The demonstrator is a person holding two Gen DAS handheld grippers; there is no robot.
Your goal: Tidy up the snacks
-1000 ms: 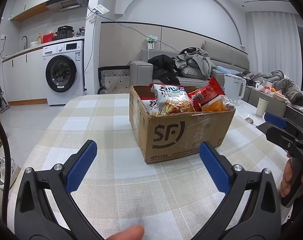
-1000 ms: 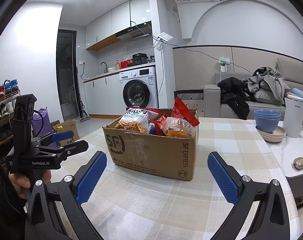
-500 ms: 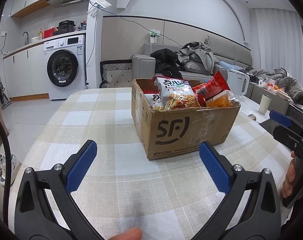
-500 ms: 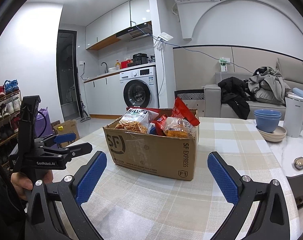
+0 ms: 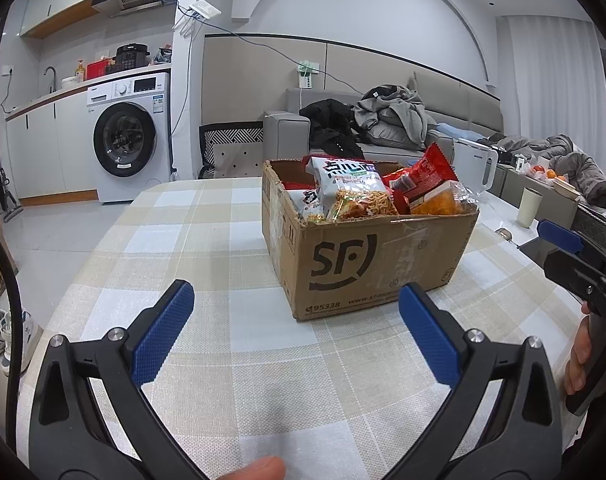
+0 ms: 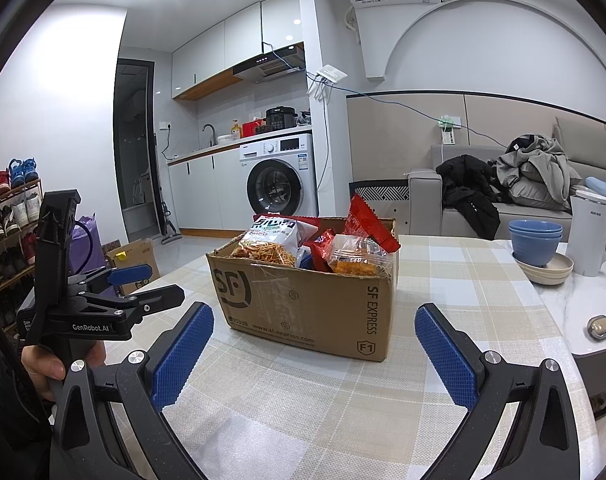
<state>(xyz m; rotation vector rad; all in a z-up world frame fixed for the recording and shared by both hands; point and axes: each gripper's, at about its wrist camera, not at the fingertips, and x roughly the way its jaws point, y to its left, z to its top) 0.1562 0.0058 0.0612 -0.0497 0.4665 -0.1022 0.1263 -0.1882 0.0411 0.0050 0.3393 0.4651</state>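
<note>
A cardboard box (image 5: pixel 367 264) printed with an SF logo sits on the checked cloth of the counter (image 5: pixel 207 240), packed above its rim with snack bags. A white bag of noodle sticks (image 5: pixel 353 192) stands at the front, a red packet (image 5: pixel 433 170) juts up highest behind it, and a clear pack of orange crackers (image 5: pixel 439 202) leans against the box's right edge. The left hand-held gripper (image 5: pixel 297 322) hangs low over the cloth on the near side of the box, its blue-padded fingers (image 5: pixel 163 332) spread wide with nothing between them. The right hand-held gripper (image 6: pixel 313 344) faces the box from the other near corner, likewise spread wide and empty, clear of the cardboard. From that side a hand (image 6: pixel 43 364) shows wrapped around the left tool's handle. Off to the right on the counter stand stacked blue bowls (image 6: pixel 535 238) on a cream dish, with a white kettle (image 6: pixel 593 232) just beside them. A washing machine (image 5: pixel 129 140) stands against the far wall, and clothes (image 5: pixel 391 114) lie heaped on the sofa.
</note>
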